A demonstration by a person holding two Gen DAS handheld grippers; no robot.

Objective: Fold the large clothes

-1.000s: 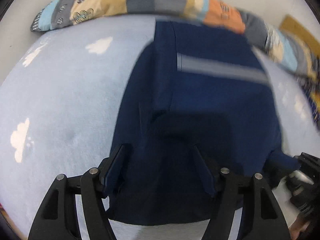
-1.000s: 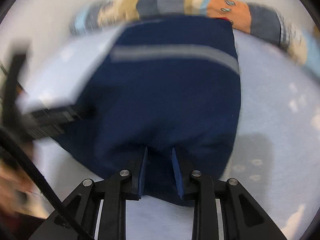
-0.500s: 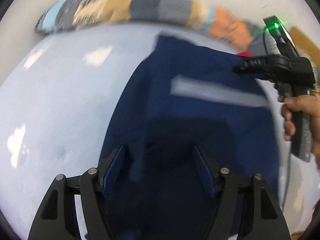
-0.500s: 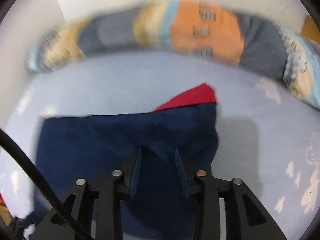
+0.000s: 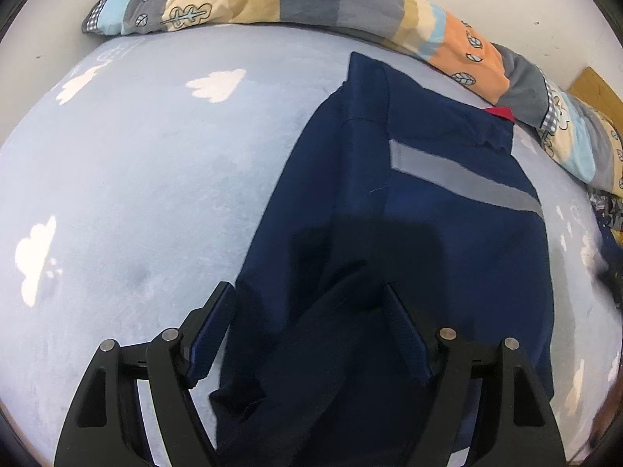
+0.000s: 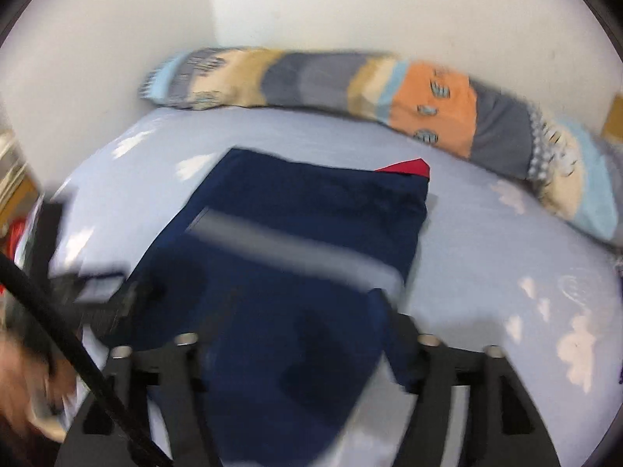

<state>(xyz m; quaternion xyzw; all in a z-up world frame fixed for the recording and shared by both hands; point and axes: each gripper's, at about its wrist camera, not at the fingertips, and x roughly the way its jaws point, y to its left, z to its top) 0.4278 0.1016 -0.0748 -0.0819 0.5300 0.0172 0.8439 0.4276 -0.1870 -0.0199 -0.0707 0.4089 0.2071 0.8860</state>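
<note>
A navy garment with a grey stripe and a red corner lies folded on the light blue bed sheet. My left gripper is open and empty, its fingers spread over the garment's near edge. In the right wrist view the same garment lies ahead, blurred. My right gripper is open, its fingers wide apart above the garment's near part. The stripe and the red corner also show there.
A long patchwork pillow lies along the white wall at the far side of the bed; it also shows in the right wrist view. A wooden piece stands at the far right. The other hand-held device is at the left.
My right gripper has opened, let go of the garment's edge and pulled back after carrying it over. The garment now lies folded. The left gripper stays open above the near edge.
</note>
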